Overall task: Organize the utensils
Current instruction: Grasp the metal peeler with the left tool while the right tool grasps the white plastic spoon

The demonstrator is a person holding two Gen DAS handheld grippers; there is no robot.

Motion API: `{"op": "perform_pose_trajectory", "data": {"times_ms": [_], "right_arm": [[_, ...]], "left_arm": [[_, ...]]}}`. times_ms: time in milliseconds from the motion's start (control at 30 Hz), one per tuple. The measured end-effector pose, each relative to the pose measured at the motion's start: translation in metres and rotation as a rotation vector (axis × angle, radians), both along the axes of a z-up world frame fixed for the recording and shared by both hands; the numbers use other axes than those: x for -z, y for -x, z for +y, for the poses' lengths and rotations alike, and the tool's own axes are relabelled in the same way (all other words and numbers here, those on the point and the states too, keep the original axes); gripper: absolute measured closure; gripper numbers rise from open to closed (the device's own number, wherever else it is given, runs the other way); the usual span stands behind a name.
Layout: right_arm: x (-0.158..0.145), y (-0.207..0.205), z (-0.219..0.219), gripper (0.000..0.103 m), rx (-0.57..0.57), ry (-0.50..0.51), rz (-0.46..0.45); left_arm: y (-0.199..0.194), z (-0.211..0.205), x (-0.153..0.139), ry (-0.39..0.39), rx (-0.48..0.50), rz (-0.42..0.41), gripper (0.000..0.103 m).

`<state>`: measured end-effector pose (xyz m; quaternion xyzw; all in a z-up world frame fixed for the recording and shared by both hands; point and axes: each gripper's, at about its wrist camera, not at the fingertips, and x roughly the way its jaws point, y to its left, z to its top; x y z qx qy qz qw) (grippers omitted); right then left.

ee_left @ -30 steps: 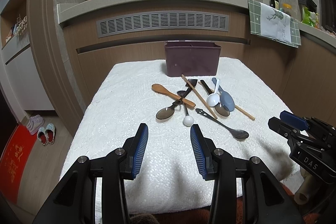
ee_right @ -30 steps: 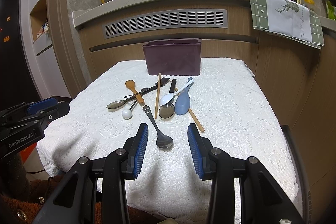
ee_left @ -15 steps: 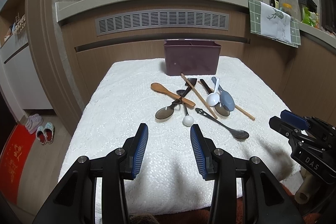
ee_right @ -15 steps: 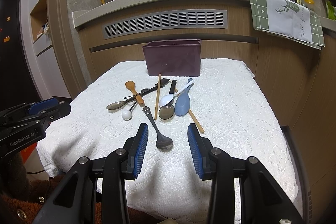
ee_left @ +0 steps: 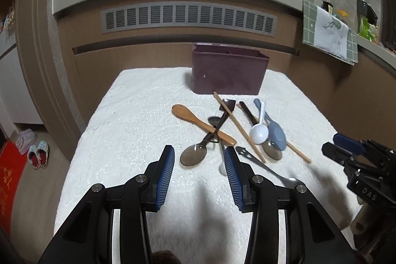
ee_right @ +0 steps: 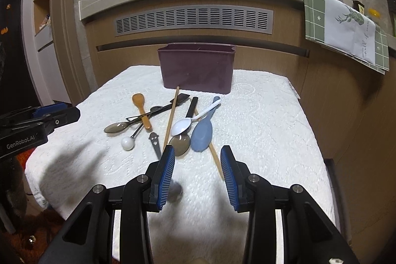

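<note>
Both claws, left gripper (ee_left: 199, 161) and right gripper (ee_right: 197, 160), have advanced over the utensil pile (ee_right: 170, 120) (jaws wide, empty); first pick imminent.

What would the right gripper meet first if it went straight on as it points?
Probably the blue spoon and the dark spoon beside it, which lie just ahead between the open right gripper's fingers; depth is unclear. The purple bin stands farther on.
</note>
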<state>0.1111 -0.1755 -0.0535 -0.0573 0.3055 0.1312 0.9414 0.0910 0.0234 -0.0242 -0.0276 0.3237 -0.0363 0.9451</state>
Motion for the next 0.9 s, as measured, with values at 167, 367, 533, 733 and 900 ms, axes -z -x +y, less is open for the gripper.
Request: {"op": "perform_pose_trajectory", "data": {"times_ms": [167, 367, 533, 733, 900], "right_arm": [[0.001, -0.035, 0.002, 0.067, -0.021, 0.015, 0.03], [0.01, -0.066, 0.01, 0.067, -0.052, 0.032, 0.058], [0.017, -0.076, 0.008, 0.067, -0.034, 0.005, 0.072], [0.025, -0.077, 0.001, 0.067, -0.015, -0.015, 0.101], [0.03, -0.08, -0.001, 0.067, -0.007, -0.022, 0.114]], "left_arm": [[-0.035, 0.013, 0.015, 0.044, 0.033, 0.069, 0.06], [-0.048, 0.01, 0.028, 0.07, 0.07, 0.061, 0.06], [-0.062, -0.004, 0.04, 0.026, 0.128, 0.078, 0.06], [-0.092, -0.014, 0.053, 0.01, 0.132, 0.135, 0.061], [-0.109, -0.02, 0.058, 0.013, 0.113, 0.163, 0.061]]}}
